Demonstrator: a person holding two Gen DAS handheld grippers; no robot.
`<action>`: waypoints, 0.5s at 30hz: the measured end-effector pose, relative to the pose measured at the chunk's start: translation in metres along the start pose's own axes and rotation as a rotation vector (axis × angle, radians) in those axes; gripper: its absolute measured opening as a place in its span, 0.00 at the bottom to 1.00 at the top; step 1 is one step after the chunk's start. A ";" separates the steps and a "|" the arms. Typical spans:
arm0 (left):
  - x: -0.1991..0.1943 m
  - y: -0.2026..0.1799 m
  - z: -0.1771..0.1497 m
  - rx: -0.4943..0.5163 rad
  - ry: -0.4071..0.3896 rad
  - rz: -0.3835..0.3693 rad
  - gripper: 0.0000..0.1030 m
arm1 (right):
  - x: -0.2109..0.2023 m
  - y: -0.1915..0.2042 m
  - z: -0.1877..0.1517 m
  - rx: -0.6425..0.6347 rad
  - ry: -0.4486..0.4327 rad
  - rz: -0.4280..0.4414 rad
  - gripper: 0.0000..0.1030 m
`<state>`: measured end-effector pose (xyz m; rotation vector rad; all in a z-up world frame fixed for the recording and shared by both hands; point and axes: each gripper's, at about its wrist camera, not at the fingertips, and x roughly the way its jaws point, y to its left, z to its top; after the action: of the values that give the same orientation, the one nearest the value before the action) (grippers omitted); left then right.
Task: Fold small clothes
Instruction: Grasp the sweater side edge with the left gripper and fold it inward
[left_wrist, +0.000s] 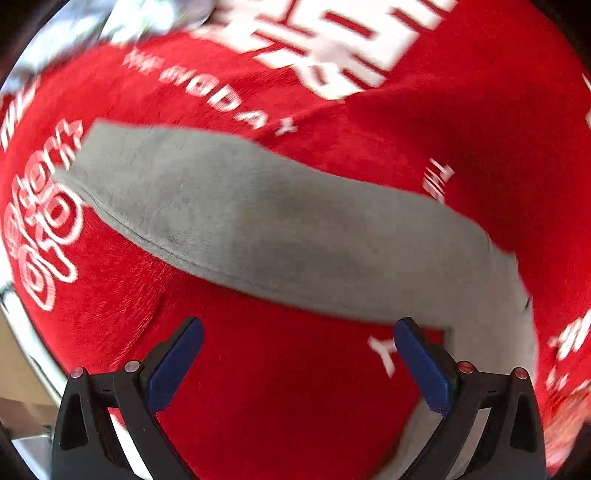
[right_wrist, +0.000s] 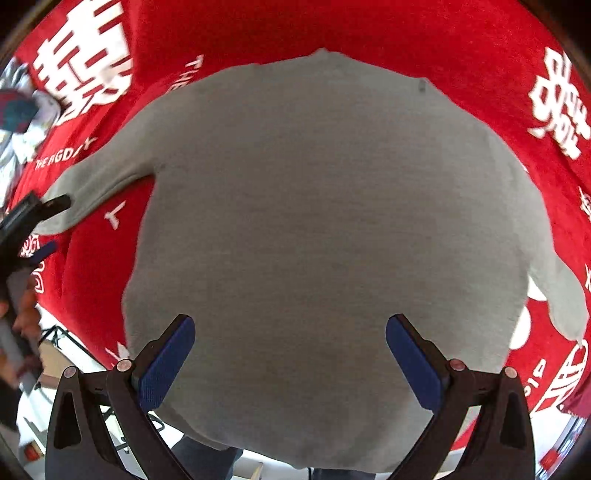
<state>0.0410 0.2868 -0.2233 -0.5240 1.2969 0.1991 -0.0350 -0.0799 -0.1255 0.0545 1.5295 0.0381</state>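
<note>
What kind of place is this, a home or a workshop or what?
Probably a home: a grey top lies spread on a table under a red cloth with white lettering, more laundry heaped at its edge.

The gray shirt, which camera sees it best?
The right wrist view. There the gray shirt lies spread flat on the red cloth, its body and both sleeves showing. The left wrist view, blurred, catches only one long sleeve and an edge of the body beyond the open left gripper.

Red cloth (right_wrist: 424, 33) with white print, large Chinese characters, blurred letters "THE", rest unreadable
</note>
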 end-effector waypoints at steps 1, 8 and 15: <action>0.012 0.007 0.004 -0.024 0.018 -0.013 1.00 | 0.003 0.005 0.001 -0.006 0.000 0.004 1.00; 0.040 0.020 0.027 -0.087 -0.020 -0.089 1.00 | 0.010 0.025 0.003 -0.015 0.008 0.027 1.00; 0.037 0.039 0.051 -0.143 -0.093 0.006 0.38 | 0.012 0.018 -0.001 0.042 -0.001 0.036 1.00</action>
<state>0.0781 0.3399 -0.2594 -0.6255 1.1989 0.3197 -0.0354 -0.0614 -0.1368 0.1155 1.5284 0.0340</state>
